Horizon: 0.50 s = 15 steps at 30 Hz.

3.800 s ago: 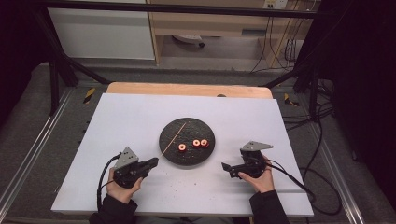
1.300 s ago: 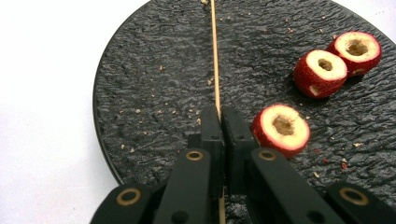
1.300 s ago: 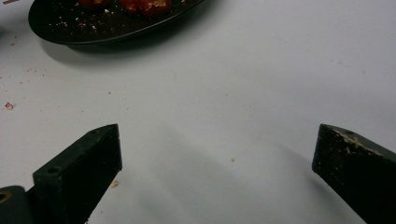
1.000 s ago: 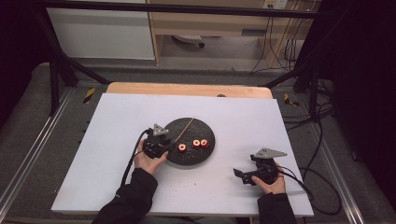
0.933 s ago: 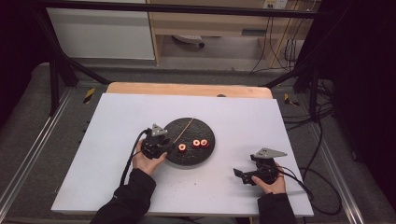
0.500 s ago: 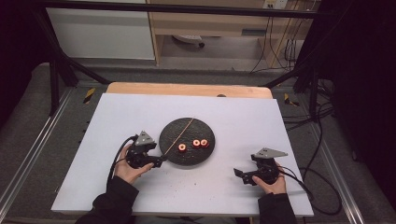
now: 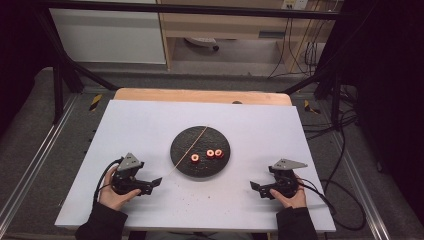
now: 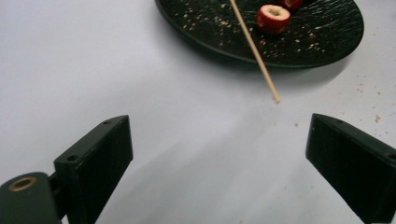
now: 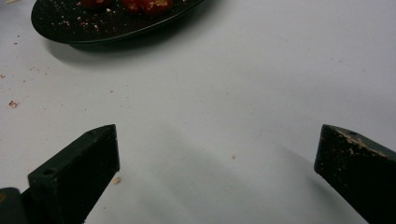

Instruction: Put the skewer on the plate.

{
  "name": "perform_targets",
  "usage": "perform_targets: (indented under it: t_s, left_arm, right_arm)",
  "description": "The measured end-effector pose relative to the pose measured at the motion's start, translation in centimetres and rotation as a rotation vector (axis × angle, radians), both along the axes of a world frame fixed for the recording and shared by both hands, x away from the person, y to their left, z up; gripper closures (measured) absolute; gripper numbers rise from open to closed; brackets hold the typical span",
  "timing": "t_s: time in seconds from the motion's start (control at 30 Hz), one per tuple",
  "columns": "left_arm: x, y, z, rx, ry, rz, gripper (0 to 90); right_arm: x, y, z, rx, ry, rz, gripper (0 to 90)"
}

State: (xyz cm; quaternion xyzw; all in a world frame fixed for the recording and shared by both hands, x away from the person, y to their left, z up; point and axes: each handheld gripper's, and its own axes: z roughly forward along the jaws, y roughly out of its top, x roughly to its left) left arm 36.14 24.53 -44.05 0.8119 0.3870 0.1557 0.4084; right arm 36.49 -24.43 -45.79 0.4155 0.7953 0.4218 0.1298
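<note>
We saw the left gripper [image 7: 156,182] with jaws just opened wide and empty, near the skewer [image 8: 254,49] on the black plate [image 7: 182,162], the right gripper [image 7: 255,187] likewise wide, empty.

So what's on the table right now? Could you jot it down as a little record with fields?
Surface: white table
Plate: round black plate near the middle, dusted with crumbs
On the plate: three small red hollowed fruit pieces
Skewer: thin wooden stick lying across the plate, its near end sticking out past the rim
Left gripper: jaws open, just been opening, nothing between them, short of the stick's end
Right gripper: jaws open, empty, right of the plate
</note>
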Motion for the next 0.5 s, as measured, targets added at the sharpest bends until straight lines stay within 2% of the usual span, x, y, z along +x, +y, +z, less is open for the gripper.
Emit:
perform_targets:
  t_s: [0.17,0.3,0.5]
  left_arm:
    - [-0.8,1.1,-0.7,0.021,-0.011,0.002,4.9]
    - [-1.1,1.8,-1.1,0.023,0.000,0.008,4.7]
    - [-1.3,2.3,-1.1,0.007,-0.005,0.012,4.7]
  right_arm:
    - [0.0,0.0,0.0,-0.006,0.001,0.005,0.8]
    - [-0.1,0.1,-0.1,-0.006,0.004,0.008,0.7]
    - [-0.1,0.1,-0.1,-0.009,0.008,0.010,0.7]
